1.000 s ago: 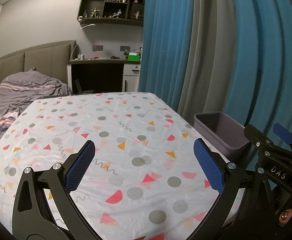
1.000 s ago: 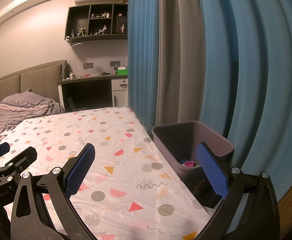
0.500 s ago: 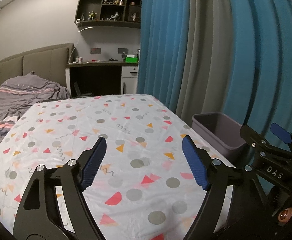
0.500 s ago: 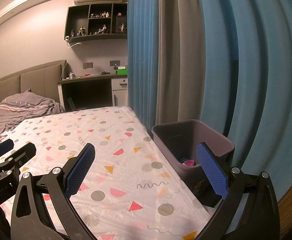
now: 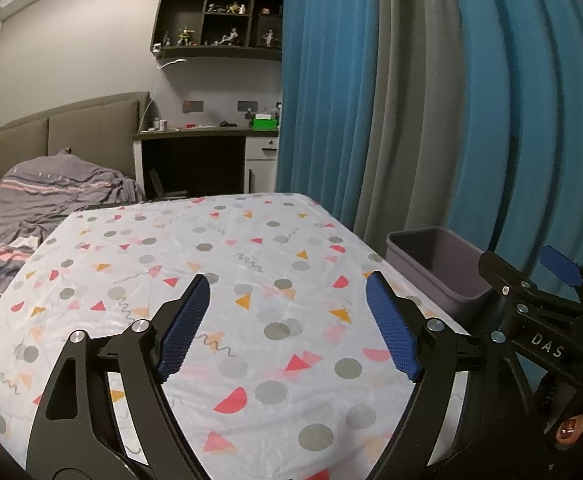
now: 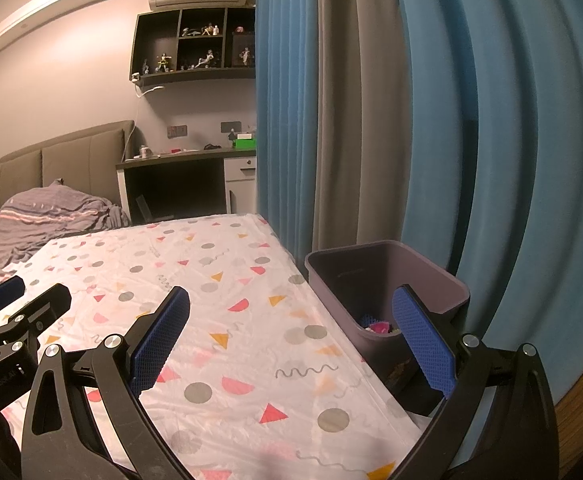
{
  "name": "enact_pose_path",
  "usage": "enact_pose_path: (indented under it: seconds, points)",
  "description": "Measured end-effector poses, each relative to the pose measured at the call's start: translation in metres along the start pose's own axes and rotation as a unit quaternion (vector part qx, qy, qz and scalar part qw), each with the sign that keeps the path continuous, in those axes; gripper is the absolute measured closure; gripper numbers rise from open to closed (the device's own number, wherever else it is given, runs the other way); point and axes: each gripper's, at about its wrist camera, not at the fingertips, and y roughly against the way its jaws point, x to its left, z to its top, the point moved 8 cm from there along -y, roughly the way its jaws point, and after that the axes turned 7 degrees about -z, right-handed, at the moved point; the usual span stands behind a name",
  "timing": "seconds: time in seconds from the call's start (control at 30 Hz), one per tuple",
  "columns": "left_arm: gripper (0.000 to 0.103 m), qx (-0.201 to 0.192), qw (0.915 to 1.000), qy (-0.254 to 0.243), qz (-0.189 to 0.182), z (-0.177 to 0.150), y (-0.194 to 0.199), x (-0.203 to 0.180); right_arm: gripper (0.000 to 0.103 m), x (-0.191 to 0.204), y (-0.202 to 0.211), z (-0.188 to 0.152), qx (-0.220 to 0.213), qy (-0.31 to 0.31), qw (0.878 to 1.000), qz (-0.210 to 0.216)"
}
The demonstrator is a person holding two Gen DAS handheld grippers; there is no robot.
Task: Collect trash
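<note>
The left gripper (image 5: pixel 287 320) hangs over the patterned tablecloth (image 5: pixel 211 272) with its blue-padded jaws spread and nothing between them. The right gripper (image 6: pixel 291 344) does the same, jaws spread wide and holding nothing; its right finger crosses in front of the purple bin (image 6: pixel 387 280).

In the left wrist view the bin (image 5: pixel 435 264) stands at about 3 o'clock, just beside the table's right edge, rim near the cloth's level. The right gripper (image 5: pixel 539 312) shows at 4 o'clock, partly in front of the bin's near corner.

In the right wrist view the bin sits at 3 o'clock, tight between the table edge and the blue and grey curtain (image 6: pixel 371 120). Inside it, low against the near wall, lie the pink and dark scraps of trash (image 6: pixel 377 326). The left gripper (image 6: pixel 7 308) shows at 9 o'clock over the cloth's left part.

The cloth's right edge runs from 12 o'clock down toward 5 o'clock. Its far edge meets a bed (image 6: pixel 43 220) at 10 o'clock, and the desk (image 6: pixel 187 160) stands beyond it. Open cloth stretches ahead of both grippers.
</note>
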Motion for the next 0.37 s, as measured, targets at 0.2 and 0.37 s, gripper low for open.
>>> enact_pose_path:
  seconds: [0.2,0.37]
  points:
    - [0.014,-0.002,0.9999,-0.004,0.010,0.004,0.002,0.004,0.006,0.004,0.003,0.004,-0.004,-0.001,1.000,0.001]
    - [0.009,-0.001,1.0000,0.001,0.005,0.004,0.002,0.006,0.006,0.006,0.003,0.010,-0.007,-0.005,1.000,-0.001]
